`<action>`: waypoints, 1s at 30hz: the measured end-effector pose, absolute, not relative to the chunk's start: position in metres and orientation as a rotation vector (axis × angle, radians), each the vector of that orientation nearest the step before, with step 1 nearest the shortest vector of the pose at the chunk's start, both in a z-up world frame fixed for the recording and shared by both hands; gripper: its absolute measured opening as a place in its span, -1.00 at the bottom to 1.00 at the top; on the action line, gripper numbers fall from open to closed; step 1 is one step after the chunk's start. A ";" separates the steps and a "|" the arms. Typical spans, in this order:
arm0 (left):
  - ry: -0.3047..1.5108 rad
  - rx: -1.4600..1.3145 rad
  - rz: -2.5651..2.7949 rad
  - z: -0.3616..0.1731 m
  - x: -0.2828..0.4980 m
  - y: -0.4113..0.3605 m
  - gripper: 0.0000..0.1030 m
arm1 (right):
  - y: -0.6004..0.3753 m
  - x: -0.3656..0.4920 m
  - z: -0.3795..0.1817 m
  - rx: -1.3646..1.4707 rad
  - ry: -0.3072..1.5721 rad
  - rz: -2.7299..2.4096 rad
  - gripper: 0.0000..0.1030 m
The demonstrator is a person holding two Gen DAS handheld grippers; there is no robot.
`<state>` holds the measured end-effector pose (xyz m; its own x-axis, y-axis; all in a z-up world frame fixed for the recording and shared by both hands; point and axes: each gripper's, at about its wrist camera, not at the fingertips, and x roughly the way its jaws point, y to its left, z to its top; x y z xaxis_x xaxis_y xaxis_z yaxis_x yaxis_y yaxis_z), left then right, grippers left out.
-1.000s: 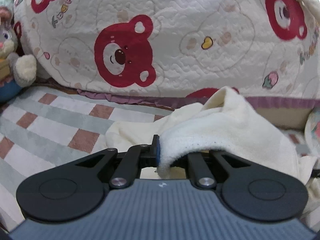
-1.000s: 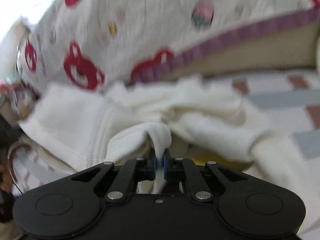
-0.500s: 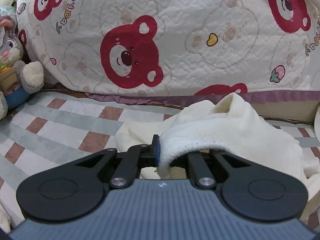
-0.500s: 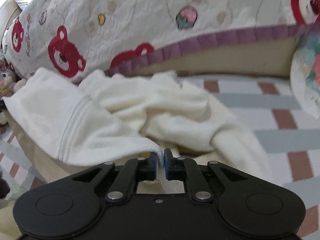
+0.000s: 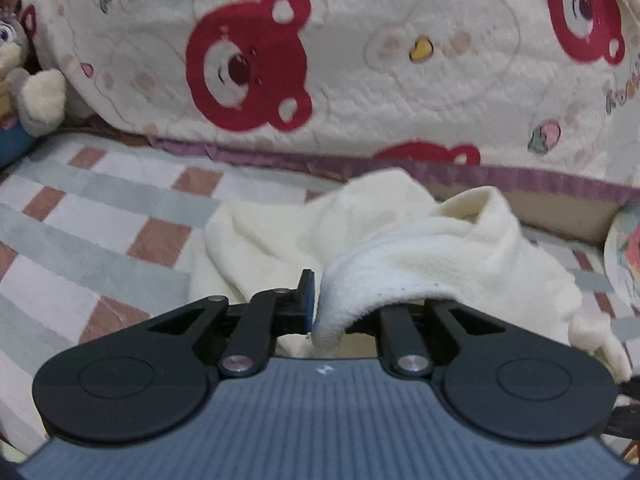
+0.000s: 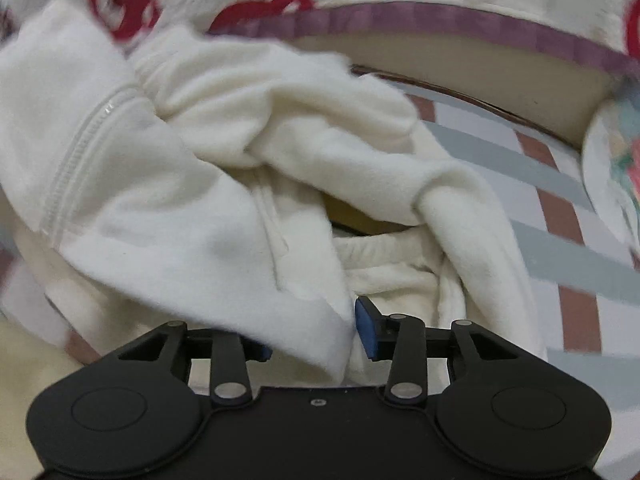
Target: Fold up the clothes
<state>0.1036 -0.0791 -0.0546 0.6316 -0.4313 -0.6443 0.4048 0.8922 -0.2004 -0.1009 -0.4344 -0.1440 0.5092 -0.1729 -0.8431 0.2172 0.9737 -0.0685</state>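
Observation:
A cream fleece garment (image 5: 400,240) lies crumpled on the checked sheet (image 5: 100,232). My left gripper (image 5: 320,300) pinches its thick hem. The blue left pad (image 5: 307,300) sits against the hem, and the hem drapes over the right finger and hides it. These jaws are just starting to open. In the right wrist view the same garment (image 6: 180,200) fills the middle, with a ribbed seam at the left. My right gripper (image 6: 316,340) is opening, its pads wide apart. A loose fold lies between them and covers the left finger, and the right pad (image 6: 366,330) is bare.
A quilted cover with red bears (image 5: 320,60) rises behind the sheet, edged with a purple band (image 6: 480,24). A plush toy (image 5: 36,96) sits at the far left. A floral cushion (image 6: 616,152) lies at the right. Something tan (image 6: 352,212) shows under the garment.
The right gripper's jaws have parted and let go of the fold they pinched, and it has dipped closer to the garment. The left pad has edged slightly away from the hem.

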 end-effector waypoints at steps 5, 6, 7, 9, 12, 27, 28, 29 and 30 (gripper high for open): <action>0.758 0.002 -0.480 -0.058 0.102 -0.084 -0.72 | -0.443 -0.109 -0.082 0.210 0.770 -0.314 -0.90; 0.752 0.005 -0.483 -0.057 0.102 -0.083 -0.68 | -0.443 -0.114 -0.056 0.219 0.684 -0.325 -0.90; 0.747 0.001 -0.489 -0.054 0.102 -0.082 -0.63 | -0.444 -0.120 -0.030 0.222 0.602 -0.338 -0.90; 0.749 -0.013 -0.513 -0.052 0.100 -0.081 -0.56 | -0.450 -0.132 0.023 0.171 0.469 -0.392 -0.90; 0.770 -0.027 -0.557 -0.052 0.097 -0.083 -0.52 | -0.468 -0.148 0.062 0.151 0.380 -0.456 -0.90; 0.902 0.190 -0.675 -0.082 0.086 -0.125 -0.18 | -0.494 -0.161 0.001 0.220 0.543 -0.529 -0.89; 0.920 0.183 -0.684 -0.084 0.087 -0.125 -0.16 | -0.493 -0.159 0.003 0.210 0.540 -0.520 -0.89; 0.935 0.180 -0.692 -0.086 0.087 -0.125 -0.15 | -0.491 -0.157 0.005 0.199 0.538 -0.511 -0.89; 0.949 0.180 -0.701 -0.088 0.087 -0.127 -0.13 | -0.490 -0.155 0.006 0.190 0.535 -0.502 -0.88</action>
<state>0.0868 -0.1269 -0.0882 0.3826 -0.4703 -0.7952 0.6215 0.7679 -0.1552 -0.1552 -0.4895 0.0062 0.7432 -0.4071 -0.5310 0.5043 0.8624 0.0446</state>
